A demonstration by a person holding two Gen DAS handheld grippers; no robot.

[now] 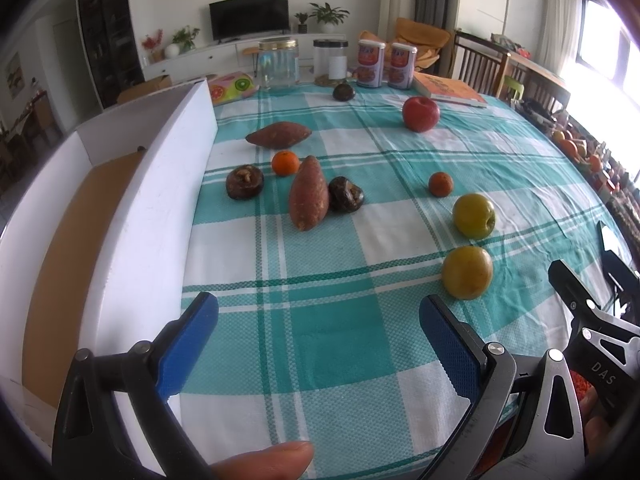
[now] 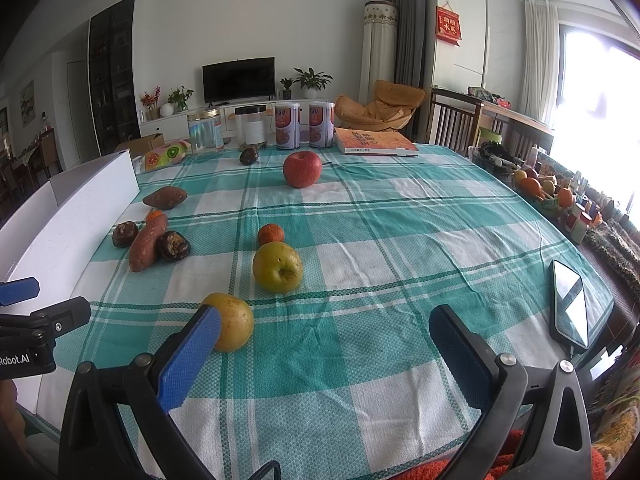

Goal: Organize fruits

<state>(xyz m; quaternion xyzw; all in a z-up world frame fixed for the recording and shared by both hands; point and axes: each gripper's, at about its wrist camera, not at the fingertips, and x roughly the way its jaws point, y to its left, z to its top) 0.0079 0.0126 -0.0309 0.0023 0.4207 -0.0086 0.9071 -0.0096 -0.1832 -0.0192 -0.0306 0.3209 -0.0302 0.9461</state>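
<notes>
Fruit lies scattered on a teal checked tablecloth (image 1: 328, 328). Two yellow-green apples (image 1: 467, 272) (image 1: 473, 216), a red apple (image 1: 420, 113), two small oranges (image 1: 285, 163) (image 1: 440, 184), two sweet potatoes (image 1: 308, 193) (image 1: 278, 135) and dark brown fruits (image 1: 244, 182) (image 1: 345, 194) show in the left wrist view. My left gripper (image 1: 318, 316) is open and empty, near the table's front, beside a white box (image 1: 160, 184). My right gripper (image 2: 324, 328) is open and empty; the nearer yellow apple (image 2: 232, 322) sits just beyond its left finger (image 2: 192, 356).
Two jars (image 1: 279, 65) (image 1: 330, 63), two cans (image 1: 370, 63) (image 1: 401, 65) and a book (image 1: 448, 89) stand at the far edge. A phone (image 2: 569, 306) lies at the right edge. A fruit basket (image 2: 540, 192) sits off the table to the right.
</notes>
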